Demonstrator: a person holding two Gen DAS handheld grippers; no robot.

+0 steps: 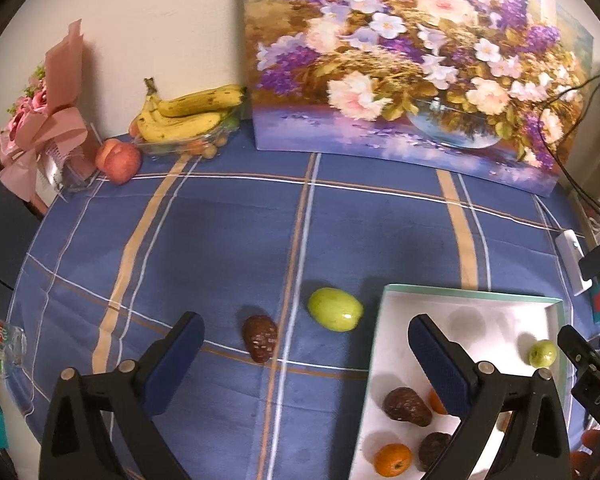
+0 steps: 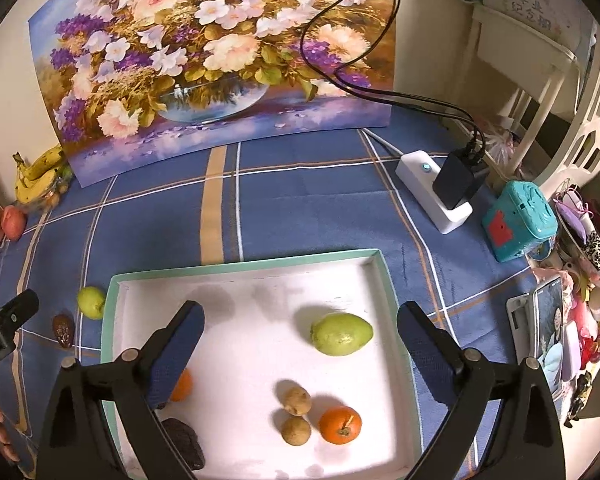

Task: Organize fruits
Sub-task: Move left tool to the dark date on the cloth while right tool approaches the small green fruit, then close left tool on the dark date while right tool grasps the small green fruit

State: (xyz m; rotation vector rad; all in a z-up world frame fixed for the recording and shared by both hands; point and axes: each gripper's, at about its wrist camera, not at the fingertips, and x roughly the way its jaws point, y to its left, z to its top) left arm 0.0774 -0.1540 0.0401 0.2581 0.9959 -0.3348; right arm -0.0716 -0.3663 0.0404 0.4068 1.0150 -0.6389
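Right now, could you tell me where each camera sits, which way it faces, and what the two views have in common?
Left wrist: rides the left hand-held gripper, open, looking forward and down over the tablecloth at a loose green fruit and dark fruit; the right hand-held gripper's edge shows at far right.
Right wrist: rides the right hand-held gripper, open, above the tray.
Shared: tray, painting, bananas, both loose fruits.
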